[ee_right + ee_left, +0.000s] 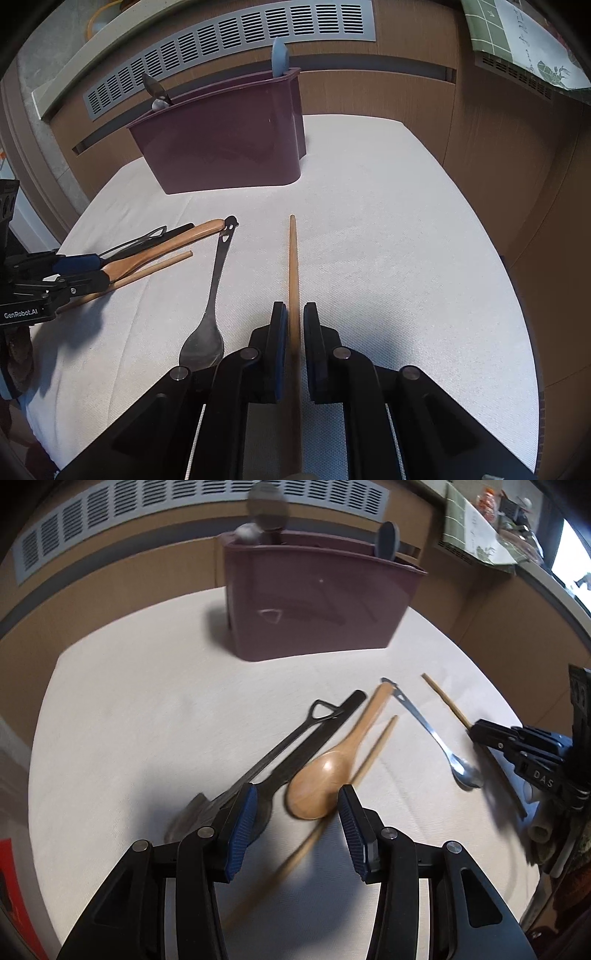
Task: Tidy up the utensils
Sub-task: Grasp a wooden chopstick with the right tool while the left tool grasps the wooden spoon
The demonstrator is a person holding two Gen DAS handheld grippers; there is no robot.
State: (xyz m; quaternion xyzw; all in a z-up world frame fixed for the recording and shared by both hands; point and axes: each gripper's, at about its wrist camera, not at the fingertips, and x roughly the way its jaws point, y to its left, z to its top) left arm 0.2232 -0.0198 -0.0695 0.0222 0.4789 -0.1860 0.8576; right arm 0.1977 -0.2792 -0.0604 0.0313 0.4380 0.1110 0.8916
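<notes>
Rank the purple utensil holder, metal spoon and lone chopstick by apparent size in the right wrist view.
1. Purple utensil holder, clearly largest.
2. Lone chopstick between the right gripper's fingers.
3. Metal spoon.
The last two look close; the chopstick's near end is hidden, so that order is unsure.

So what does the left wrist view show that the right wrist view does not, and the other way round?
Only the left wrist view shows the open left gripper from behind, around the wooden spoon bowl. Only the right wrist view shows the right gripper nearly closed around a chopstick. Both show the maroon holder, the metal spoon and the white cloth.
</notes>
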